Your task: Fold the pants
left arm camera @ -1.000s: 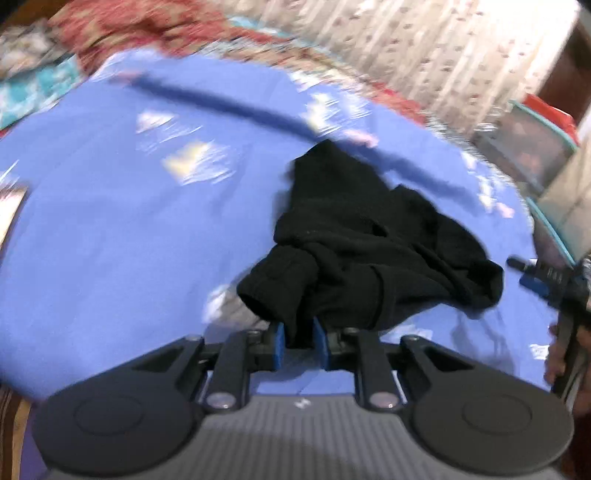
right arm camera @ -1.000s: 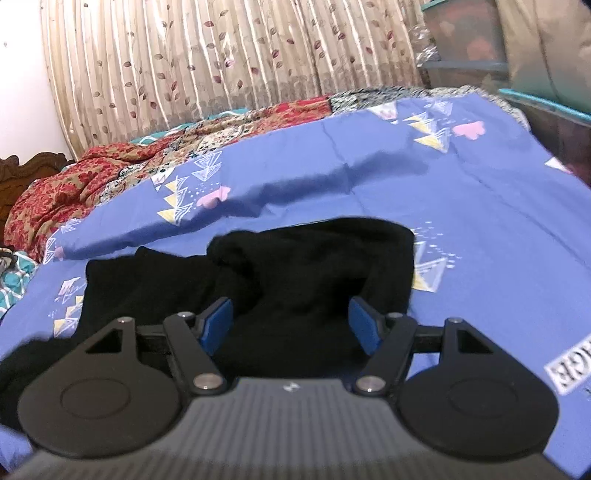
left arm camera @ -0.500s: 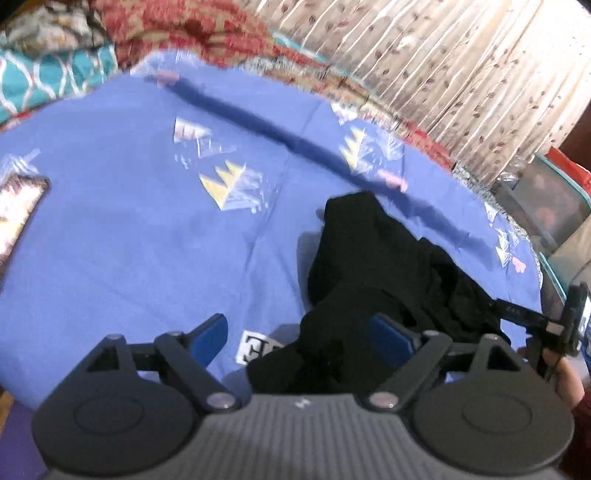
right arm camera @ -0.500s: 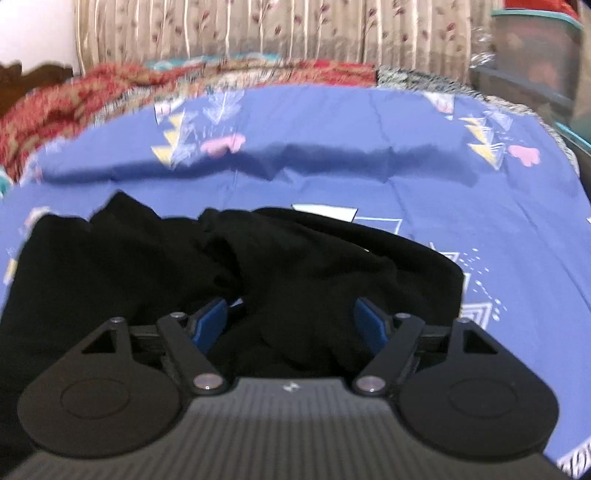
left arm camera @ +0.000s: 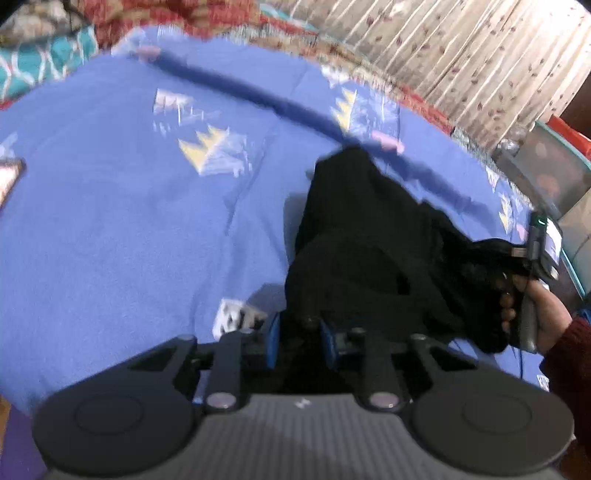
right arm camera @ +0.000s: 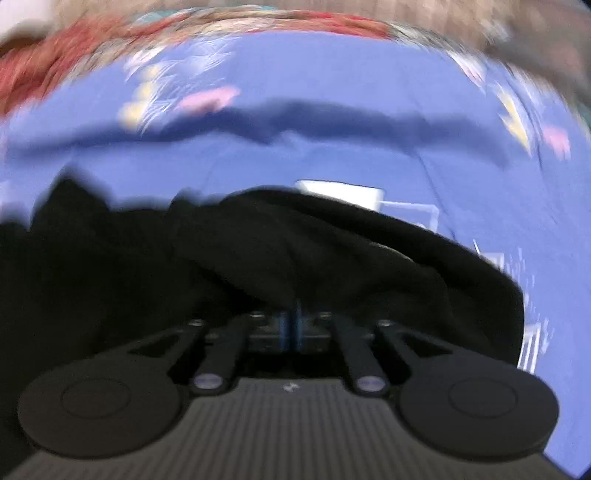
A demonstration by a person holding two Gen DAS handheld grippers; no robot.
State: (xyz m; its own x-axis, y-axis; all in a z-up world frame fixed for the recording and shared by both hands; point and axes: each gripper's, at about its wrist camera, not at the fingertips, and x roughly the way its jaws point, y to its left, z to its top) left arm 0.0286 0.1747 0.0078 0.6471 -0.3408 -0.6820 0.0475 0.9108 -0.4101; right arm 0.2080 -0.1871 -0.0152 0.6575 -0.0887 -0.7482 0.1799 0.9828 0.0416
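A bed carries everything, covered by a blue sheet printed with small yellow and white triangles and pink hearts. Black pants lie bunched on the sheet toward its right edge. A red patterned blanket lies crumpled along the far edge. A flat object rests at the left edge, too cropped to identify.

Dim indoor light, heavy motion blur, fisheye-bent edges.
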